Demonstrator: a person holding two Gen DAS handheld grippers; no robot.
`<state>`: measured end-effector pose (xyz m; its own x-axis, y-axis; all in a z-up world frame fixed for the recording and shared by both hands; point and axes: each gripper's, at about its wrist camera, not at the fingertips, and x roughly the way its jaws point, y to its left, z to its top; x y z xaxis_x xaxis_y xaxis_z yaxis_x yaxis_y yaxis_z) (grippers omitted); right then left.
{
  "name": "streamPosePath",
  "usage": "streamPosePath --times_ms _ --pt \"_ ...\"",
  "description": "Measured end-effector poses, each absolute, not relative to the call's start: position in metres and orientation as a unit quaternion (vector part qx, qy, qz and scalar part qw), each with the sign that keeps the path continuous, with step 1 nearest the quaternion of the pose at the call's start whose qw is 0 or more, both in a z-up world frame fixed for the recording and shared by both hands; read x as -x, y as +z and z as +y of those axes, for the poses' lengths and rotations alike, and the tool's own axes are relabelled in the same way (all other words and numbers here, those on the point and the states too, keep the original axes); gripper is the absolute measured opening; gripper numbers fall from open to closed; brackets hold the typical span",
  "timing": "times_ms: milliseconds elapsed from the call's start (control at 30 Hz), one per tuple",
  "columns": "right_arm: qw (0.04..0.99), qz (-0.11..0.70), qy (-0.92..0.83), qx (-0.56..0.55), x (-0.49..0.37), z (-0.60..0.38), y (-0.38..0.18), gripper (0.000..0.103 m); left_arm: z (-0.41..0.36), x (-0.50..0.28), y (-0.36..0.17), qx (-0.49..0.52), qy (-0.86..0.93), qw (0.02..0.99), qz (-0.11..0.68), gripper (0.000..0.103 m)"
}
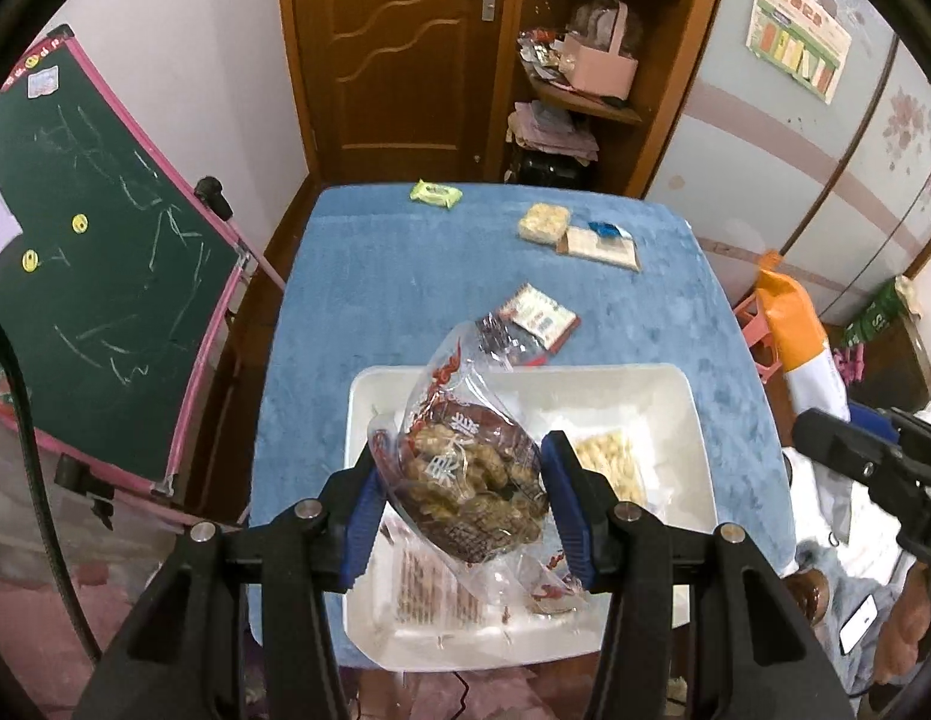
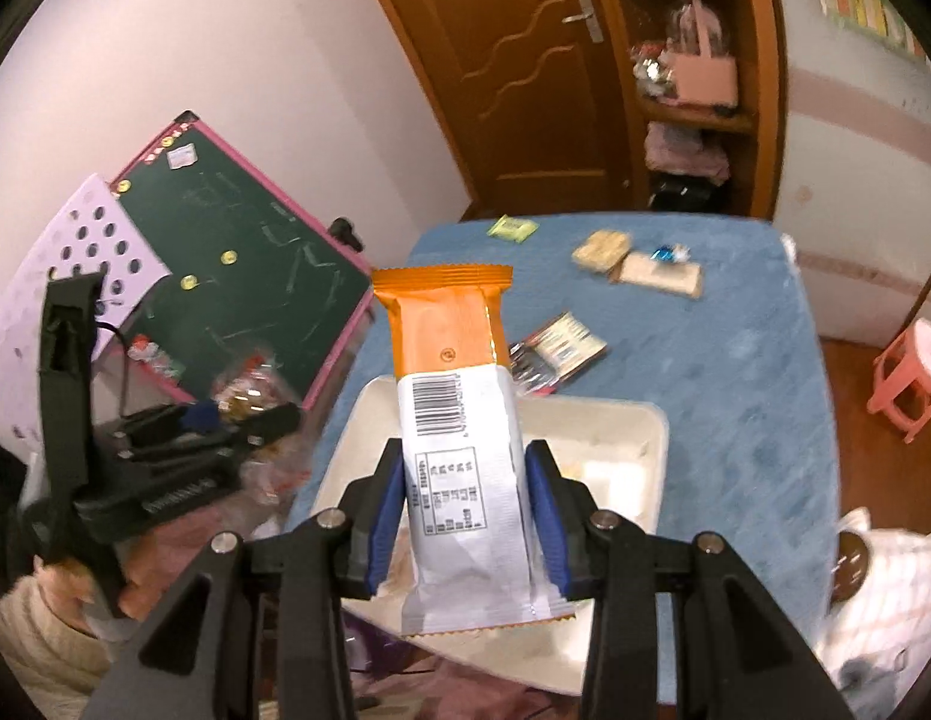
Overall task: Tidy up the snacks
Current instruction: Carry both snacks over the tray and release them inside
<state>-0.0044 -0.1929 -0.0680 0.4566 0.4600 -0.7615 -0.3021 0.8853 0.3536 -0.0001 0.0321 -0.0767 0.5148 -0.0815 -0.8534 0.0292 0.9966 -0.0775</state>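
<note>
The left gripper (image 1: 462,501) is clamped on a clear bag of brown nuts (image 1: 471,480), its blue pads pressing both sides of the bag; the bag hangs above the white tray (image 1: 693,420), its crinkled top leaning away toward the far end of the table; inside the tray lie a pale packet of biscuits (image 1: 606,462) on the right and a flat printed wrapper (image 1: 435,594) under the bag. The right gripper (image 2: 465,516) pinches an orange-and-white snack bar (image 2: 456,420) by its white lower half, barcode side up, the orange end pointing away; it is held over the near left part of the same tray (image 2: 651,438). The tray sits at the near edge of the blue tablecloth (image 1: 357,300); just beyond its far rim lies a red-and-white sachet (image 1: 540,315); further off, well apart from the tray, a yellow rice cake (image 1: 543,223) touches a tan wafer pack (image 1: 603,249) with a small blue candy (image 1: 606,231) on it; a green packet (image 1: 435,193) rests near the far edge. A chalkboard with a pink frame (image 1: 93,276) leans left of the table.
</note>
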Motion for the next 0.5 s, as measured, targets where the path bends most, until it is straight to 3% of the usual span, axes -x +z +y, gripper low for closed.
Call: streamPosePath --times_ms 500 --pt "0.826 0.521 0.204 -0.065 0.027 -0.173 -0.113 0.041 0.006 0.018 -0.119 0.002 -0.025 0.855 0.517 0.050"
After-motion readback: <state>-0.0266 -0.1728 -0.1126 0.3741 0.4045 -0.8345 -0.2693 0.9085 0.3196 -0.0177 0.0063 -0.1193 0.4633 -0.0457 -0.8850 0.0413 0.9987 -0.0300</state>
